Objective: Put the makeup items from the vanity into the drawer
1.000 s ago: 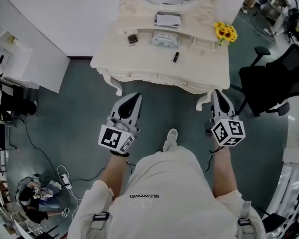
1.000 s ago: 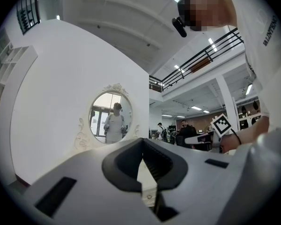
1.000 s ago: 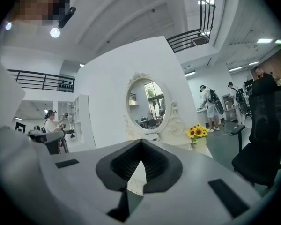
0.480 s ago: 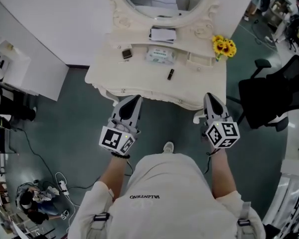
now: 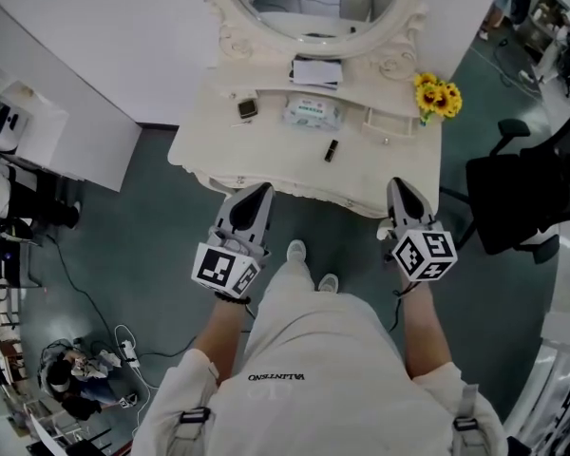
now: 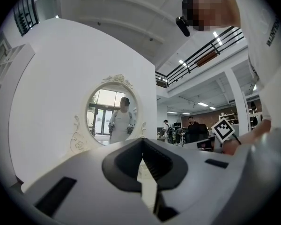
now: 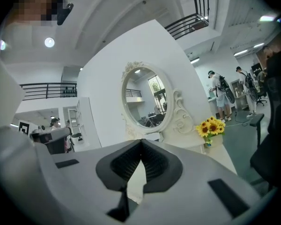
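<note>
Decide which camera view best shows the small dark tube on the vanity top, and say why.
The head view: the dark tube lies in plain sight on the vanity, seen from above. Both gripper views show the mirror but not the tube.

I note a bunch of yellow sunflowers (image 5: pixel 435 93) at the upper right of the head view. To its lower right a black office chair (image 5: pixel 527 198) stands on the teal floor (image 5: pixel 133 226). At the left edge I record a white cabinet (image 5: pixel 47 136); below it a dark cable (image 5: pixel 73 278) trails across the floor towards a white power strip (image 5: pixel 125 351) at lower left.
</note>
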Tool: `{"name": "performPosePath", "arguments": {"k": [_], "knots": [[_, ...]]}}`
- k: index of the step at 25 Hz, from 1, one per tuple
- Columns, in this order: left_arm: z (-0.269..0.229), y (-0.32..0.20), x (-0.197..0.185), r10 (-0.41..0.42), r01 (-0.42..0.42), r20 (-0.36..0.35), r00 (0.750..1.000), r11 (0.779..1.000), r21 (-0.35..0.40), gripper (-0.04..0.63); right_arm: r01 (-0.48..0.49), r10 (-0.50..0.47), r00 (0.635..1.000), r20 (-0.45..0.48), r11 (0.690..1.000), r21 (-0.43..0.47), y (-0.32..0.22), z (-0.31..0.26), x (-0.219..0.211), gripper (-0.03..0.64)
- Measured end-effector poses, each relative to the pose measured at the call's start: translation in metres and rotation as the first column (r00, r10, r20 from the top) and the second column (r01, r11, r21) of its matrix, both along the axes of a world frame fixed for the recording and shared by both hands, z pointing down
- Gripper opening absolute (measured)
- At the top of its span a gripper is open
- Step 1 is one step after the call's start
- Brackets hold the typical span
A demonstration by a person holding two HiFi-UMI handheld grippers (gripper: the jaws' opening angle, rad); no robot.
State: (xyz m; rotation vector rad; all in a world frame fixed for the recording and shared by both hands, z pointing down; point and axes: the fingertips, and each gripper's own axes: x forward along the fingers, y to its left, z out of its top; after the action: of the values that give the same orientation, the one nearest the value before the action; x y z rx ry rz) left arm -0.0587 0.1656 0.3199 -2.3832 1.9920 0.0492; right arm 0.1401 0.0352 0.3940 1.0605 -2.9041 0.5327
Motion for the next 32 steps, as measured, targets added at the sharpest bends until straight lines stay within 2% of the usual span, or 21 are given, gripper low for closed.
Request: {"name": "performPosePath", "arguments": {"k": [3, 8, 12, 19, 26, 32], "knots": [[0.006, -0.009, -0.006, 0.007, -0.007, 0.005, 1.000, 1.000, -0.012, 0.002, 0.011, -0.011, 1.000, -0.002, 1.000, -0.013, -0.003, 0.008, -0.011, 0.009], [0.018, -0.031, -0.024, 0.032, -0.032, -0.025, 0.999, 0.999, -0.022, 0.002, 0.011, -0.012, 0.999, -0.038, 0.999, -0.038, -0.015, 0.022, -0.032, 0.009], [0.022, -0.061, -0.041, 0.059, -0.061, -0.057, 0.997, 0.998, -0.024, 0.002, -0.005, 0.000, 0.997, -0.075, 0.998, -0.058, -0.032, 0.032, -0.048, 0.009], [0.033, -0.127, -0.077, 0.141, -0.144, -0.068, 0.988, 0.988, -0.050, 0.002, -0.063, 0.053, 0.993, -0.108, 0.993, -0.095, -0.081, 0.046, -0.083, 0.009], [0.059, -0.192, -0.106, 0.224, -0.235, -0.111, 0.968, 0.966, -0.105, 0.002, -0.144, 0.125, 0.982, -0.142, 0.980, -0.139, -0.130, 0.065, -0.115, 0.009], [0.096, -0.235, -0.121, 0.289, -0.312, -0.148, 0.946, 0.934, -0.173, 0.002, -0.200, 0.160, 0.966, -0.203, 0.960, -0.195, -0.152, 0.093, -0.136, 0.009]]}}
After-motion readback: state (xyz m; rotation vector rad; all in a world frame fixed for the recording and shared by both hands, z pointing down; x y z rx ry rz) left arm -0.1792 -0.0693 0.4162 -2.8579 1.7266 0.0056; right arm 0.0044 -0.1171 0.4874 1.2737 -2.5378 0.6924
